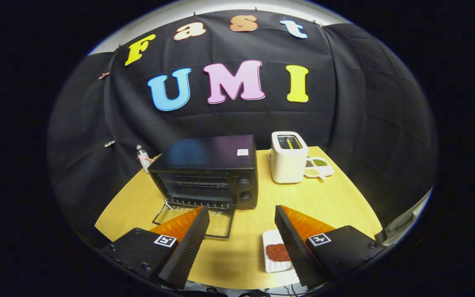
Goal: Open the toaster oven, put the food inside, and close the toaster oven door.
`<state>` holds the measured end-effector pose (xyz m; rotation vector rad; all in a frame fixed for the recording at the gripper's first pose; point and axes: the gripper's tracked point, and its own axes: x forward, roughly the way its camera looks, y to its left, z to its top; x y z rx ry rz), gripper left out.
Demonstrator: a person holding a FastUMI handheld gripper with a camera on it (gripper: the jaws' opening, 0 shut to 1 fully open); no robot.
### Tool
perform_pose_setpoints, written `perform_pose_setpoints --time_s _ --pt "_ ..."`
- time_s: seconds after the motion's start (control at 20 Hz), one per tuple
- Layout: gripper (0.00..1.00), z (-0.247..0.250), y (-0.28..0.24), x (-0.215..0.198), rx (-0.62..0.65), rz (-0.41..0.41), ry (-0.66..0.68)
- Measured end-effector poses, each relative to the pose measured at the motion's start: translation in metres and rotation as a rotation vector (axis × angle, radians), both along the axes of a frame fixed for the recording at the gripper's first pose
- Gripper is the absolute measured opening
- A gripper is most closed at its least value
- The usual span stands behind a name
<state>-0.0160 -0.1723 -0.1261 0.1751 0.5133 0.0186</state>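
**Oven door down, food on its tray by the fingers**

Standing at the far left of the wooden table (336, 202), a small bottle (142, 158) is close to the black toaster oven (210, 171). The oven door (196, 220) is open and lies flat on the table toward the gripper, and the wire rack inside is visible. The left finger partly covers this door.

The gripper (241, 225) is spread wide and holds nothing; between its fingers there is only bare table.

Just beside the right finger, partly hidden behind it, lies a white tray (271, 264) with a reddish piece of food (277, 252) on it. Farther back, to the right of the oven, a white toaster (288, 157) stands upright, and a small divided dish (319, 167) with green and brown contents is touching or nearly touching it.
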Motion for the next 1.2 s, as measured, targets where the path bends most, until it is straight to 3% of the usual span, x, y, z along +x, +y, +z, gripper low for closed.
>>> perform_pose_setpoints --time_s 0.25,0.45,0.9,1.1,1.2 --pt "0.99 -0.029 -0.072 -0.003 0.022 -0.035 0.067" --pt "0.99 -0.077 -0.097 -0.009 0.098 -0.017 0.208" --pt "0.99 -0.162 -0.092 -0.044 0.330 0.043 0.487" --pt "0.96 -0.177 -0.090 -0.040 0.419 0.031 0.505" --pt "0.81 -0.181 -0.089 -0.035 0.440 0.049 0.503"
